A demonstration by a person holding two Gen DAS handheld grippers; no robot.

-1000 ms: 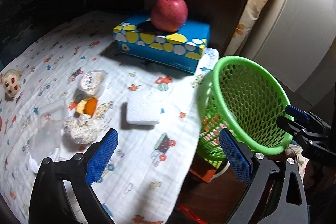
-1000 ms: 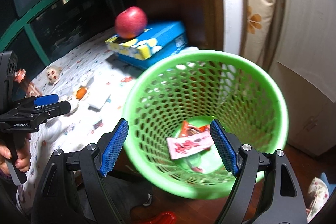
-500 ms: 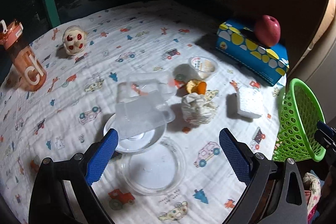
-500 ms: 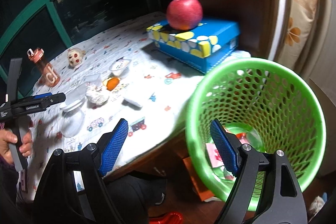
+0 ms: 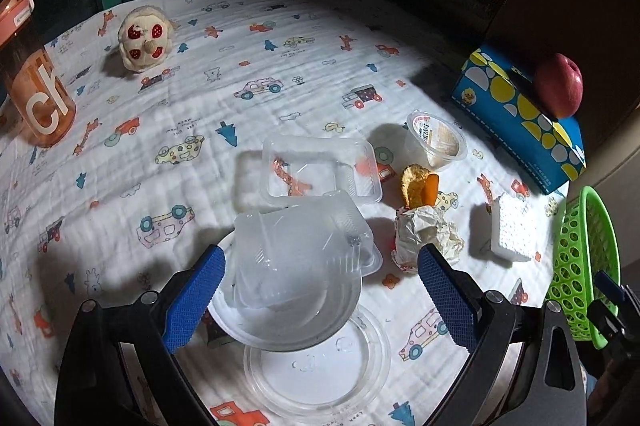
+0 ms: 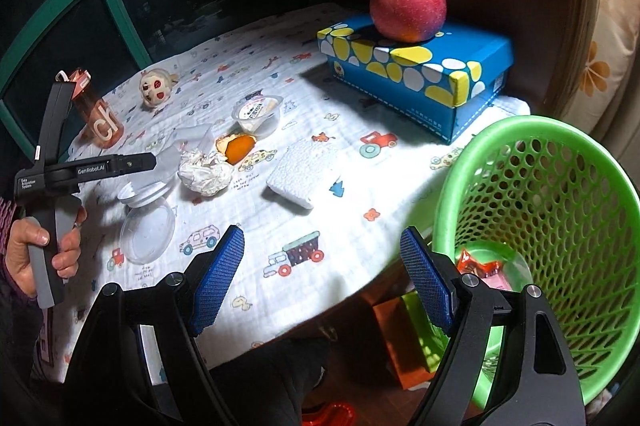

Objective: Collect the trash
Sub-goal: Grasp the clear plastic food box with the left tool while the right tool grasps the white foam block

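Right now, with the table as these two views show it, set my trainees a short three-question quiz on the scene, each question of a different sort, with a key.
1. True or false: the apple sits on the blue box.
2. Which lies nearest the green basket? A) white sponge B) soft toy C) bottle
3. What lies between the open left gripper's fingers?

Key
1. True
2. A
3. A clear plastic tub, not yet gripped.

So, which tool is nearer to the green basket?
Right. The right tool hangs at the basket rim; the left tool is farther, over the clear tubs.
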